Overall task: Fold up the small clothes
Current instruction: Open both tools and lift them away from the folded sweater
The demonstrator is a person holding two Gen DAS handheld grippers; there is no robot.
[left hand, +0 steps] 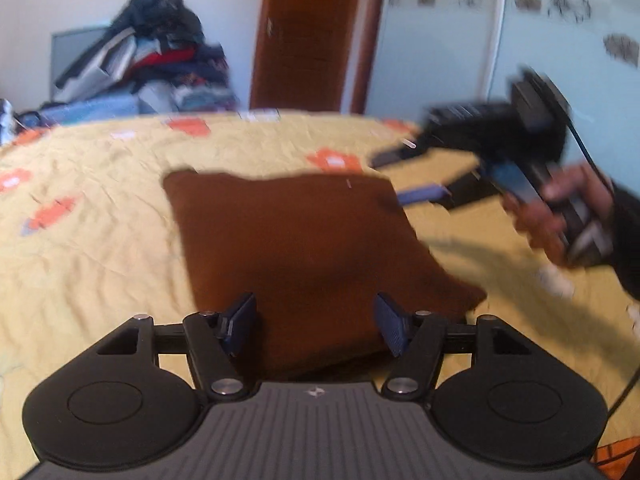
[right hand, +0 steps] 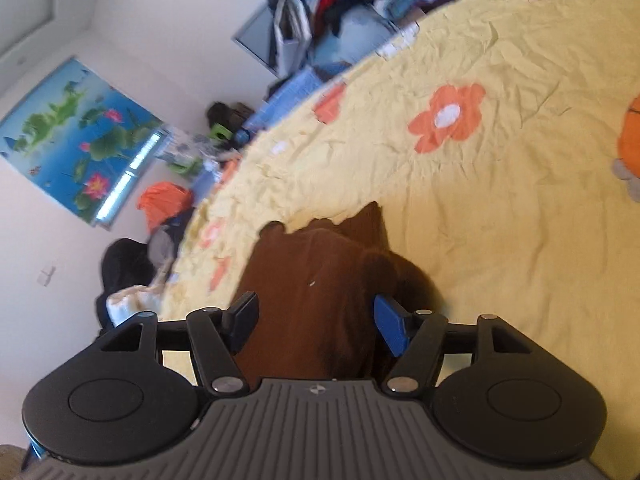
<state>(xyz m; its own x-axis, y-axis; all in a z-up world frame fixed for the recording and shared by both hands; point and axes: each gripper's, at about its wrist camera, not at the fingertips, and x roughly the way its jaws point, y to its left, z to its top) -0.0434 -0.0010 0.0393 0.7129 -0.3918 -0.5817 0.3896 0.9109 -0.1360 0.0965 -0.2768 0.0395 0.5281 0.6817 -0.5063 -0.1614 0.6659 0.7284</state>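
Note:
A brown cloth [left hand: 304, 240] lies folded flat as a rough rectangle on the yellow flowered bedspread [left hand: 100, 240]. My left gripper [left hand: 316, 326] is open, its blue pads wide apart over the cloth's near edge, holding nothing. My right gripper [left hand: 416, 174], seen blurred in the left wrist view, is open at the cloth's far right corner, held by a hand [left hand: 560, 216]. In the right wrist view the right gripper [right hand: 316, 326] is open over the same brown cloth [right hand: 316, 280], tilted, with nothing between its pads.
A pile of clothes [left hand: 152, 60] stands beyond the bed's far edge, next to a brown door [left hand: 316, 32] and a pale wardrobe [left hand: 480, 40]. In the right wrist view, a lotus poster [right hand: 80, 140] hangs on the wall and clutter [right hand: 168, 208] lies beside the bed.

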